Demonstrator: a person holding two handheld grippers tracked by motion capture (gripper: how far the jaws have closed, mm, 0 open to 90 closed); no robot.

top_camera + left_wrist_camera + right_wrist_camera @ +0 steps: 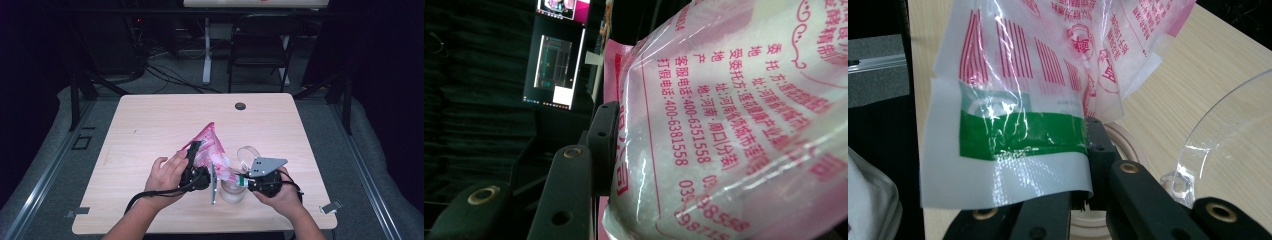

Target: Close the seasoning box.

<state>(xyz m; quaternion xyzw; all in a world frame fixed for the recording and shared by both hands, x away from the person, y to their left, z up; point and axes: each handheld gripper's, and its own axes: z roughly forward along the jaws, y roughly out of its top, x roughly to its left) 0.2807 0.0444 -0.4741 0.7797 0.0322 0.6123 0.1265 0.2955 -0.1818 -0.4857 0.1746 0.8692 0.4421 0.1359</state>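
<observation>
- Your table is evenly lit from above; surroundings fall to near black.
- Your high view is soft, low-detail.
- Glare streaks the plastic bag; nearest print blurs.

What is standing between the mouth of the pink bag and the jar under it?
Nothing visible. The pink bag, held by the left gripper and the right gripper, slopes down to the jar beneath its low corner. The clear lid lies aside on the table.

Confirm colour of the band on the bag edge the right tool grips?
Green band on the bag, clearest in the right gripper view.
</observation>
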